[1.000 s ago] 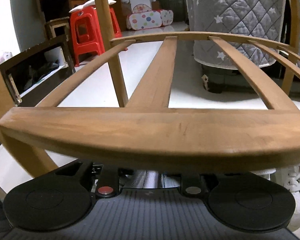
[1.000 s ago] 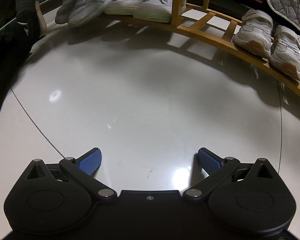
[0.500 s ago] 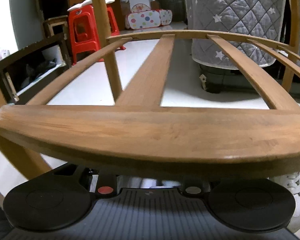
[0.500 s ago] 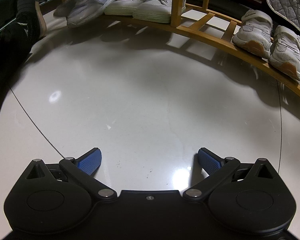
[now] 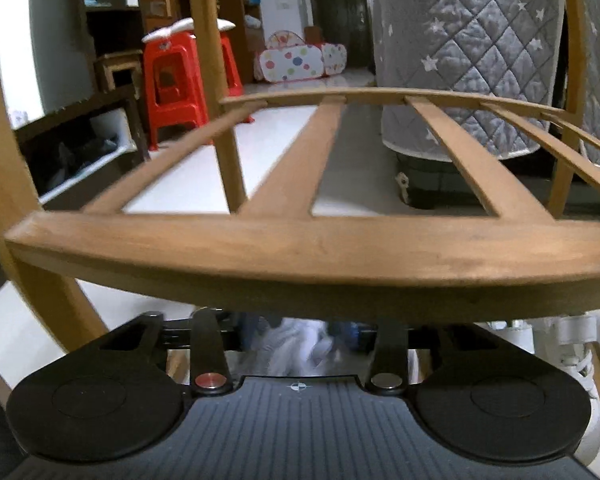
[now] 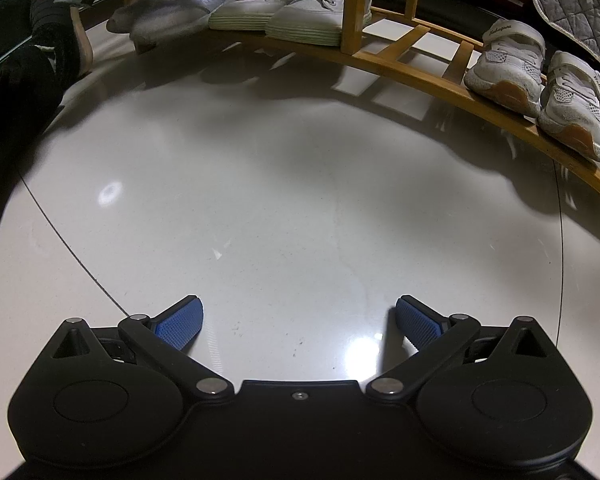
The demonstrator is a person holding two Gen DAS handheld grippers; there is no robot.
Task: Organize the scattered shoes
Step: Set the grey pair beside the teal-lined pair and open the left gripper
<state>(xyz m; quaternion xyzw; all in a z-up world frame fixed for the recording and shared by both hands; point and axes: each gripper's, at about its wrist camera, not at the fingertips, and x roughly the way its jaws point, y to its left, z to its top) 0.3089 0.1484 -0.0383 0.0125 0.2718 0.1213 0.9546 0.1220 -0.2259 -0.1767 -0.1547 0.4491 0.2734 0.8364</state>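
Left gripper (image 5: 296, 332) jaws just been opening around grey sneaker (image 5: 296, 344) on lower rack shelf (image 6: 432, 76) – grip state unclear; right gripper (image 6: 298, 322) spread, empty. Back out straight – don't nudge neighbours.

**Open floor in front, wood rail in the way**

The floor (image 6: 292, 208) ahead of the right gripper (image 6: 298, 322) is bare, with lots of room to move. The rack (image 6: 420, 70) curves along its far edge, and shoes (image 6: 300, 8) fill the low shelf. By the left gripper (image 5: 300, 332), a thick rail (image 5: 308, 252) crosses just above the fingers. Wide gaps sit between the slats (image 5: 296, 164).
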